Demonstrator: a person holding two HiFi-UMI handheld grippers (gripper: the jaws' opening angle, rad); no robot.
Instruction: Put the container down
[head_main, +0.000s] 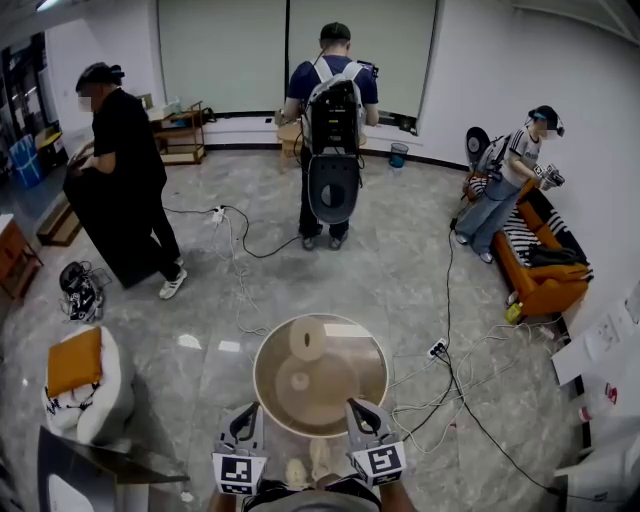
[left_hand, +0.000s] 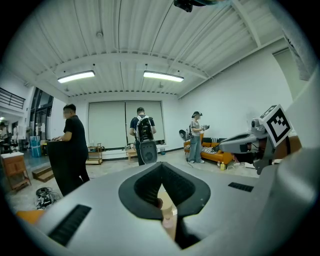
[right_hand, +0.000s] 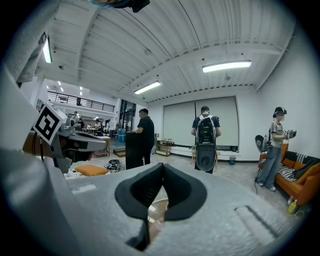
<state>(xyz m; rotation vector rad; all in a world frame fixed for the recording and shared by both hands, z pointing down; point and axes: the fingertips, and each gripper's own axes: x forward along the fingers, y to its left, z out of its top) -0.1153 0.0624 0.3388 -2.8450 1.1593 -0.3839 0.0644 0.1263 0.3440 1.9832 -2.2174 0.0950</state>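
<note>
- Left gripper (left_hand: 161, 170): jaws closed on a thin tan edge, the near-left rim of the container (left_hand: 168, 212). The rim shows in the slot just below where the dark pads meet.
- Right gripper (right_hand: 162, 170): jaws fully closed. The tan rim of the container (right_hand: 154, 210) sits in the gap under the pads, at its near-right side.
- Head view: left gripper (head_main: 243, 418) and right gripper (head_main: 358, 412) each sit at the near edge of the container (head_main: 352, 372), one on each side. The bulk of the container extends to the far side of both.
- Container position: carried between the two grippers, above the floor (head_main: 420, 270). It is roughly level with its open mouth up.
- Container look: round, wide and shallow-looking from above, tan to beige inside with a thin paler rim. A bright patch shows on the far-right part of its inside.
- Contents: a pale ring-like shape (head_main: 307, 340) lies toward the far side, and a flatter pale disc (head_main: 299, 381) lies nearer the middle. I cannot tell what either one is.
- Floor around: glossy grey stone. Black cables (head_main: 450, 370) run to the right of the container.
- Left, well apart: an orange cushion (head_main: 75, 360) on a white seat.
- Far: a person with a backpack (head_main: 333, 110) stands facing away.
- Far right: an orange sofa (head_main: 545, 280), with another person (head_main: 505, 190) standing beside it.
</note>
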